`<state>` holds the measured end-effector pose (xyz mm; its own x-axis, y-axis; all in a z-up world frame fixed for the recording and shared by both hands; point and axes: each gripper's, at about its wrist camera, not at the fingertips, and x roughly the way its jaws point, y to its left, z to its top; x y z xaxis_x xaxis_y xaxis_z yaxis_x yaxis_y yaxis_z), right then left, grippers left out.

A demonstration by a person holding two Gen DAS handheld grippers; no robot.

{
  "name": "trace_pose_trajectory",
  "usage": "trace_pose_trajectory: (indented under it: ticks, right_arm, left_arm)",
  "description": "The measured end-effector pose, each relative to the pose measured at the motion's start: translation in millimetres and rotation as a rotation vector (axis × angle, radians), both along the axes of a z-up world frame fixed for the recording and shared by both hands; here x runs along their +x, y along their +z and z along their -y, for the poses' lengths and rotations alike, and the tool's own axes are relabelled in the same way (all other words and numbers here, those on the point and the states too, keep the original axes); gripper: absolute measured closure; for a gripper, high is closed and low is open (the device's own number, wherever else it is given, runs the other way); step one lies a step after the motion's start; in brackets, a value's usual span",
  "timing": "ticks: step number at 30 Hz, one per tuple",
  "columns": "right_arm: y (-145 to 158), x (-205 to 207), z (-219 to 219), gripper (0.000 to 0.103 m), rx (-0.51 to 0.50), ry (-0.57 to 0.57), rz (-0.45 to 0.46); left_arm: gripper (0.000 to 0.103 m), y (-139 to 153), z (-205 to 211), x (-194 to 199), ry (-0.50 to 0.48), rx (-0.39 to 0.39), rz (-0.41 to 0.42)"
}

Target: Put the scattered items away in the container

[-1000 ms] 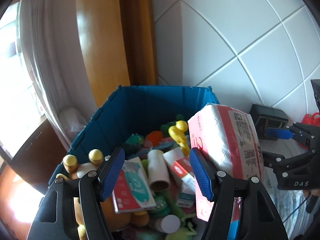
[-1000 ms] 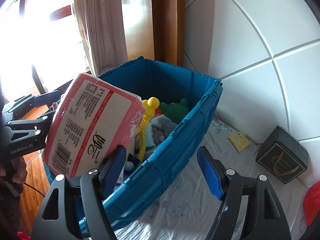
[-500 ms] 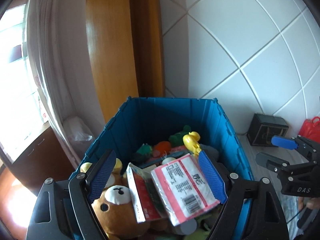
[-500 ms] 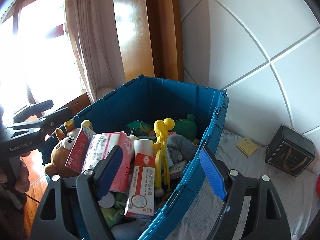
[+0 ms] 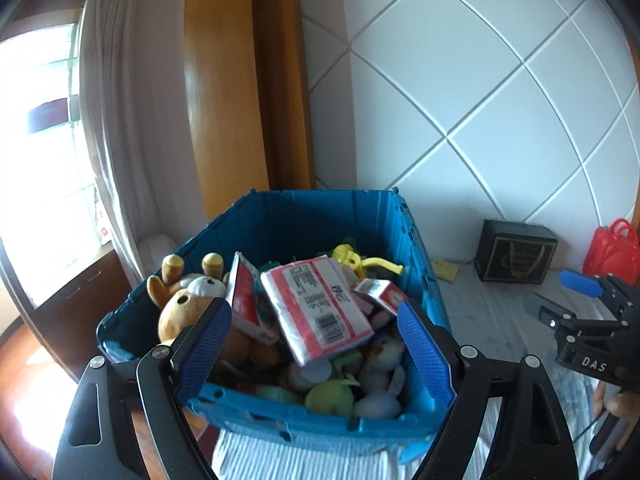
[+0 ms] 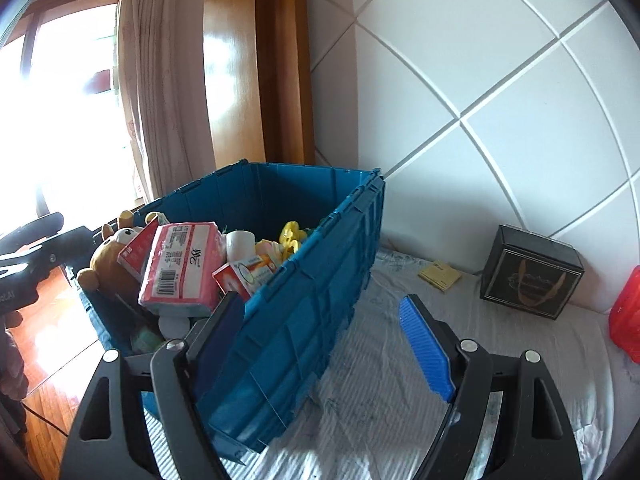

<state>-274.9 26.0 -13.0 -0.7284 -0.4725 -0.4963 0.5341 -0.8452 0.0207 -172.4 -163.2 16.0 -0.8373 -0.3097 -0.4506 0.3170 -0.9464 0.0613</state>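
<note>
A blue crate [image 5: 312, 236] [image 6: 320, 280] stands on the bed, filled with toys and boxes. On top of the pile lies a pink-and-white tissue pack [image 5: 316, 308] [image 6: 180, 268], beside a brown plush bear [image 5: 184, 304] [image 6: 100, 256] and a yellow toy [image 5: 360, 260]. My left gripper [image 5: 320, 354] hangs open above the crate's near rim, with nothing between its fingers. My right gripper [image 6: 326, 346] is open too, off the crate's right side over the bedsheet, and it shows at the right of the left wrist view [image 5: 560, 296].
On the striped sheet [image 6: 380, 360] by the white tiled wall sit a black box [image 6: 532, 276] [image 5: 516, 256], a yellow notepad [image 6: 440, 276] and a red bag [image 5: 612, 248]. A wooden frame and curtain stand behind the crate. Wooden floor lies to the left.
The tissue pack has dropped from beside the crate onto the pile inside. Both grippers have pulled back and up, away from the crate, staying open.
</note>
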Motion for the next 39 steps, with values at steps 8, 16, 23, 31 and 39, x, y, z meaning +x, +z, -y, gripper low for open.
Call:
trace_pose_trajectory:
  ticks: [8, 16, 23, 31, 39]
  right_arm:
    - [-23, 55, -68, 0.022, 0.019, -0.031, -0.008]
    - [-30, 108, -111, 0.022, 0.014, -0.063, -0.035]
    - [-20, 148, -131, 0.022, -0.003, -0.129, -0.090]
    - [-19, 180, -132, 0.022, -0.013, -0.224, -0.088]
    - [-37, 204, -114, 0.022, 0.005, -0.260, -0.047]
  left_arm:
    - [0.017, -20, -64, 58, 0.017, 0.004, -0.018]
    - [0.017, -30, -106, 98, 0.000, 0.009, -0.034]
    - [0.015, -19, -113, 126, -0.036, -0.031, -0.081]
    - [0.008, -12, -103, 149, -0.106, -0.067, -0.095]
    - [0.006, -18, -97, 161, -0.162, -0.068, -0.086]
